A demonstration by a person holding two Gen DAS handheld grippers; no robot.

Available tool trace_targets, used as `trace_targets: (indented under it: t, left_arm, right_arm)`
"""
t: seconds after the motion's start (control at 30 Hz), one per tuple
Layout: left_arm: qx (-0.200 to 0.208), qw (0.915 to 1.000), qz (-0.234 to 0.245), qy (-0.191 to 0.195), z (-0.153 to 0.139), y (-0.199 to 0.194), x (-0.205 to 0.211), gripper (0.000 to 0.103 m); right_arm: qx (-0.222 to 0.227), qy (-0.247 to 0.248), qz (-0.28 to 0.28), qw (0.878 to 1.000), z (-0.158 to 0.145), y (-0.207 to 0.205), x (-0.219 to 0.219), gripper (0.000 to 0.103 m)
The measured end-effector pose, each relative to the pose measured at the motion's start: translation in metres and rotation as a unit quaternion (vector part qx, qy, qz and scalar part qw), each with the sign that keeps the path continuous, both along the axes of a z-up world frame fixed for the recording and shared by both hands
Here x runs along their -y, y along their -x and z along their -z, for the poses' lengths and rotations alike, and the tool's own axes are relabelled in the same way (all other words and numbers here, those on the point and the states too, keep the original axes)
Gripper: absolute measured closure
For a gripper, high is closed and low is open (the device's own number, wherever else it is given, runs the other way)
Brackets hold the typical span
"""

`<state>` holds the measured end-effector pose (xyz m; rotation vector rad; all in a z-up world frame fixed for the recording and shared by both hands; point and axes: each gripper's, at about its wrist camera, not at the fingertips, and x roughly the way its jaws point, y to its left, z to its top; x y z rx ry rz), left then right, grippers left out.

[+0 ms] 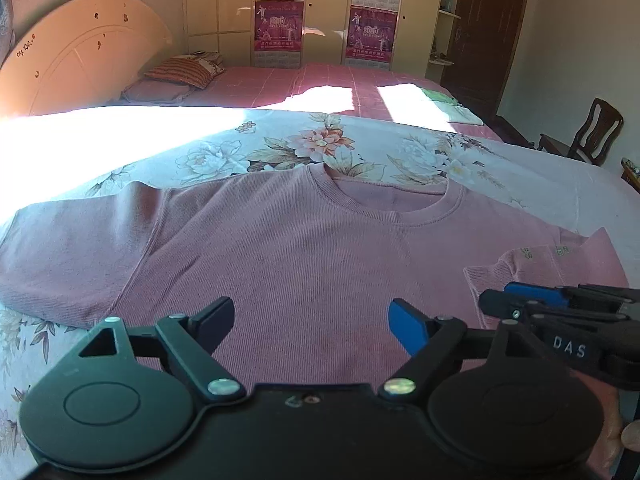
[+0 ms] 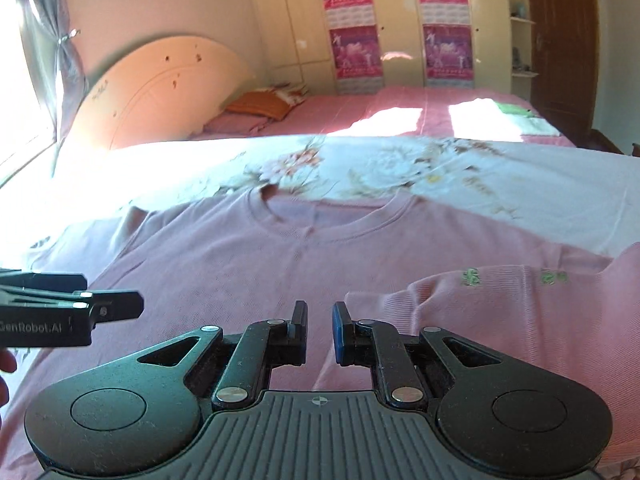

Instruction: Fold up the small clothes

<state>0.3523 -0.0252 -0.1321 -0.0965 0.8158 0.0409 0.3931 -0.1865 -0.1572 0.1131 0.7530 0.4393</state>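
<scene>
A pink ribbed long-sleeve top (image 1: 288, 248) lies flat on the floral bedsheet (image 1: 320, 144), neckline away from me. Its left sleeve (image 1: 72, 248) lies spread out to the side. Its right sleeve (image 1: 528, 264) is folded in over the body, cuff toward the middle; it also shows in the right wrist view (image 2: 500, 312). My left gripper (image 1: 310, 322) is open wide and empty above the lower chest. My right gripper (image 2: 320, 330) has a narrow gap between its jaws, holds nothing, and hovers just left of the folded sleeve's cuff. The top also fills the right wrist view (image 2: 280, 264).
Behind lies a pink checked sheet (image 1: 320, 84) with pillows (image 1: 180, 72) by the curved headboard (image 1: 80, 52). Folded light clothes (image 1: 452, 106) lie at the far right of the bed. A wooden chair (image 1: 588, 132) stands to the right, wardrobes (image 1: 320, 8) at the back.
</scene>
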Motion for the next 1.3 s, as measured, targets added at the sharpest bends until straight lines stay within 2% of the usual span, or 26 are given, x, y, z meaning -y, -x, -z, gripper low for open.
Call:
trace_targets:
  t: [0.03,0.07,0.1,0.23,0.33,0.43,0.5,0.57,0.6,0.63,0.67,0.7,0.73,0.8,0.87,1.0,1.1,1.23,1.27,1.3]
  left_arm:
    - [-0.002,0.9998,0.007,0.020,0.001,-0.002,-0.001,0.014]
    - [-0.004,0.9991,0.016,0.038,0.001,-0.004,0.000,0.013]
    - [-0.010,0.9979,0.028,0.058,0.003,-0.006,0.003,0.012]
    - [-0.057,0.9861,0.086,0.130,0.022,-0.023,0.033,0.016]
    - [-0.073,0.9795,0.118,0.146,0.040,-0.034,0.061,0.026]
    - [-0.107,0.9712,0.124,0.173,0.063,-0.047,0.081,0.028]
    - [-0.093,0.9737,0.124,0.167,0.070,-0.049,0.091,0.025]
    - [-0.081,0.9758,0.125,0.160,0.073,-0.049,0.099,0.026]
    - [-0.076,0.9749,0.129,0.165,0.073,-0.048,0.102,0.034]
    - [-0.073,0.9741,0.134,0.167,0.073,-0.047,0.106,0.051]
    - [-0.071,0.9743,0.136,0.165,0.073,-0.047,0.109,0.061]
    - [-0.070,0.9736,0.138,0.168,0.075,-0.048,0.110,0.081]
    - [-0.071,0.9705,0.141,0.182,0.076,-0.048,0.109,0.094]
    - [-0.067,0.9707,0.133,0.189,0.074,-0.049,0.107,0.094]
    - [-0.039,0.9721,0.133,0.189,0.062,-0.045,0.103,0.095]
    - [0.035,0.9706,0.111,0.211,0.014,-0.040,0.077,0.095]
    - [0.078,0.9718,0.090,0.203,-0.017,-0.038,0.047,0.095]
    - [0.097,0.9788,0.062,0.169,-0.028,-0.036,0.014,0.095]
    - [0.098,0.9810,0.049,0.160,-0.028,-0.035,0.004,0.095]
    - [0.094,0.9830,0.035,0.154,-0.026,-0.034,-0.006,0.095]
  right_arm:
    - [0.005,-0.007,0.004,1.000,-0.002,0.005,0.002,0.043]
    - [0.018,-0.008,0.015,1.000,-0.006,0.010,0.005,0.035]
    - [0.029,-0.005,0.030,0.999,-0.011,0.014,0.013,0.033]
    - [0.033,0.032,0.112,0.993,-0.018,0.032,0.056,0.033]
    - [0.008,0.050,0.160,0.986,-0.010,0.047,0.091,0.033]
    - [-0.017,0.058,0.200,0.978,0.000,0.066,0.121,0.033]
    - [-0.023,0.070,0.225,0.972,0.003,0.078,0.136,0.033]
    - [-0.030,0.072,0.239,0.968,0.006,0.086,0.146,0.033]
    - [-0.033,0.071,0.245,0.966,0.009,0.088,0.150,0.033]
    - [-0.036,0.069,0.250,0.965,0.011,0.092,0.153,0.033]
    - [-0.037,0.069,0.255,0.964,0.012,0.093,0.155,0.033]
    - [-0.039,0.069,0.257,0.963,0.013,0.094,0.157,0.033]
    - [-0.042,0.068,0.258,0.963,0.014,0.095,0.158,0.033]
    - [-0.046,0.066,0.259,0.963,0.017,0.095,0.158,0.033]
    - [-0.051,0.070,0.256,0.963,0.020,0.092,0.156,0.033]
    - [-0.051,0.074,0.253,0.963,0.024,0.081,0.151,0.033]
    - [-0.049,0.072,0.249,0.965,0.026,0.067,0.145,0.034]
    - [-0.037,0.083,0.235,0.968,0.030,0.048,0.133,0.034]
    - [-0.037,0.080,0.233,0.969,0.031,0.043,0.131,0.043]
    - [-0.040,0.074,0.230,0.969,0.033,0.039,0.131,0.063]
